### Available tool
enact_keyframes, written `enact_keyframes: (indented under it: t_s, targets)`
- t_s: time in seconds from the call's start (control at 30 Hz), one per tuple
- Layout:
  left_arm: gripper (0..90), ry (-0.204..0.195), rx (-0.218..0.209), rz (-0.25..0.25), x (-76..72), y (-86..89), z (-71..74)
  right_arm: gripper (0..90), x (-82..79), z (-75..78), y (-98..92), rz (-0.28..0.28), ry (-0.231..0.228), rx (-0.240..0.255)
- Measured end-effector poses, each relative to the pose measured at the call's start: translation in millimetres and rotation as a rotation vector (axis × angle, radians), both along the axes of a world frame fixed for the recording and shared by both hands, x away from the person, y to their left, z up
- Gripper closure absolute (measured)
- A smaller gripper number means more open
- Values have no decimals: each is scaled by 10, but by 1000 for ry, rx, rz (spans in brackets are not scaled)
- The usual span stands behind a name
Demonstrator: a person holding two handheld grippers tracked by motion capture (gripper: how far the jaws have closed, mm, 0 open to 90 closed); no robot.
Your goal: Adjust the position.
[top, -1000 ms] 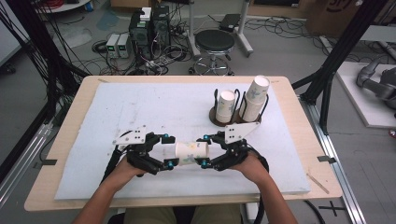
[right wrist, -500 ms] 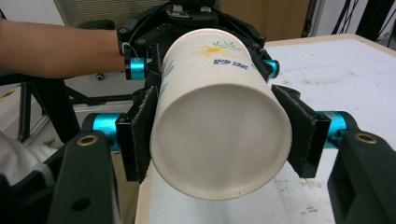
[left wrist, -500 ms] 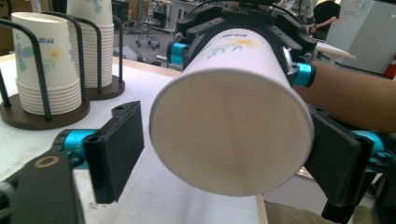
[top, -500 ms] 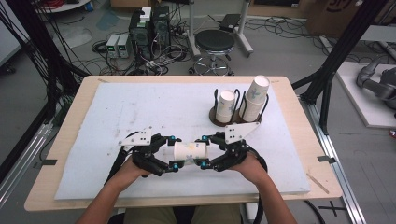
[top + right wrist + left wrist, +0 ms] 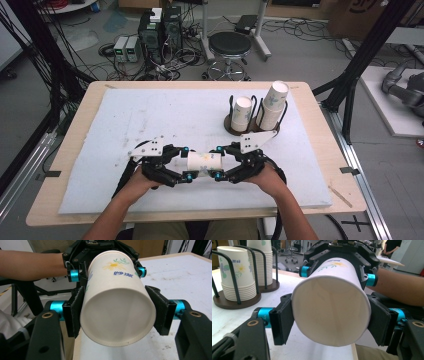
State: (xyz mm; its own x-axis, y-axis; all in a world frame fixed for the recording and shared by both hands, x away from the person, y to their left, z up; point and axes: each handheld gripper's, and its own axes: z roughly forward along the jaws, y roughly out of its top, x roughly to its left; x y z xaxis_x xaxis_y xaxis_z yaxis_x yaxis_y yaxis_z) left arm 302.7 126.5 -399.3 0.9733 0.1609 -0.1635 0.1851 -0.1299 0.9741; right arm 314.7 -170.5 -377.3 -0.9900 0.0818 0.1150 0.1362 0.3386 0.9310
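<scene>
Above the bench's (image 5: 150, 115) near edge, we hold the paper cup (image 5: 204, 162) level, its long axis running from one hand to the other. Our left tongs (image 5: 186, 163) have just been closing and now pinch one end; our right tongs (image 5: 218, 162) pinch the other.

Wooden table (image 5: 75, 150), white mat (image 5: 150, 120) (cup rack (image 5: 235, 127))

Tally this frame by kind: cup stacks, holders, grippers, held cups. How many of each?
paper cup held at both ends: 1, as far as shows
left gripper: 1, jaws just closing onto it
right gripper: 1
cup stacks: 2
cup holder: 1
Total: 6
</scene>
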Motion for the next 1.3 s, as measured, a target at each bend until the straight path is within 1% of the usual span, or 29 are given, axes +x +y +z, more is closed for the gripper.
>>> enact_keyframes:
  t_s: [0.07, 0.1, 0.13, 0.17, 0.2, 0.37, 0.4, 0.43, 0.47, 0.5, 0.53, 0.57, 0.6, 0.63, 0.67, 0.7, 0.73, 0.77, 0.8, 0.87, 0.9, 0.93, 0.97, 1.03, 1.1, 1.13, 1.23, 1.27, 1.3]
  targets:
    - [302, -3, 5, 0, 0, 0, 7, 350, -3, 1, -1, -2, 1, 0]
    - [303, -5, 13, 5, 0, -1, 11, 322, -1, -1, 2, -12, -6, 3]
    - [304, -3, 15, 9, 3, -1, 15, 283, -6, 1, 4, -16, 6, 5]
    - [303, -3, 15, 9, 3, -1, 15, 283, -6, 1, 4, -16, 6, 5]
    - [304, -1, 22, 15, 12, 11, 23, 226, -3, 8, 5, -34, 18, 20]
    - [305, -5, 53, 15, 19, 32, 56, 213, -10, 33, 0, -49, 15, 29]
    - [305, -6, 64, 12, 19, 39, 70, 213, -10, 36, 0, -52, 12, 28]
    - [306, -16, 90, 12, 15, 47, 108, 213, -11, 44, 1, -53, 6, 27]
    - [306, -18, 102, 13, 13, 49, 129, 213, -18, 51, 0, -55, 10, 25]
    - [306, -18, 102, 13, 13, 49, 129, 213, -15, 57, -3, -56, 1, 27]
    - [306, -19, 138, 18, 10, 57, 175, 213, -18, 66, -6, -60, 1, 26]
    - [306, -19, 138, 18, 10, 57, 175, 213, -20, 74, -10, -63, -1, 29]
    - [306, -16, 171, 22, 9, 62, 223, 213, -22, 84, -16, -69, -4, 30]
    - [306, -16, 171, 22, 9, 62, 223, 213, -18, 92, -20, -75, -11, 30]
    - [306, -14, 204, 26, 11, 62, 270, 213, -20, 102, -24, -79, -14, 29]
    - [306, -14, 204, 26, 11, 62, 270, 213, -20, 102, -24, -79, -14, 29]
    - [306, -9, 251, 33, 20, 60, 312, 213, -23, 118, -28, -95, -26, 16]
    - [307, -9, 251, 33, 20, 60, 312, 213, -23, 118, -28, -95, -26, 16]
    - [306, -12, 305, 44, 28, 45, 349, 213, -25, 128, -22, -107, -41, 0]
    - [307, -19, 352, 40, 41, 30, 383, 213, -32, 132, -6, -114, -49, -25]
    - [307, -16, 363, 42, 42, 23, 394, 213, -35, 132, 5, -117, -54, -44]
    - [307, -22, 385, 39, 54, 19, 414, 213, -35, 131, 14, -124, -62, -58]
    - [307, -17, 388, 41, 55, 10, 422, 213, -31, 129, 32, -122, -73, -81]
    - [307, -30, 433, 37, 70, 1, 457, 213, -30, 129, 58, -121, -79, -111]
    - [308, -32, 460, 33, 77, -11, 482, 213, -26, 136, 85, -113, -92, -136]
    - [308, -32, 460, 33, 77, -11, 482, 213, -21, 142, 99, -111, -97, -147]
    - [309, -36, 512, 27, 89, -40, 532, 213, -14, 161, 134, -105, -103, -175]
    - [309, -38, 518, 24, 95, -51, 541, 213, -8, 165, 147, -103, -112, -186]
    - [309, -38, 518, 24, 95, -51, 541, 213, -8, 165, 147, -103, -112, -186]
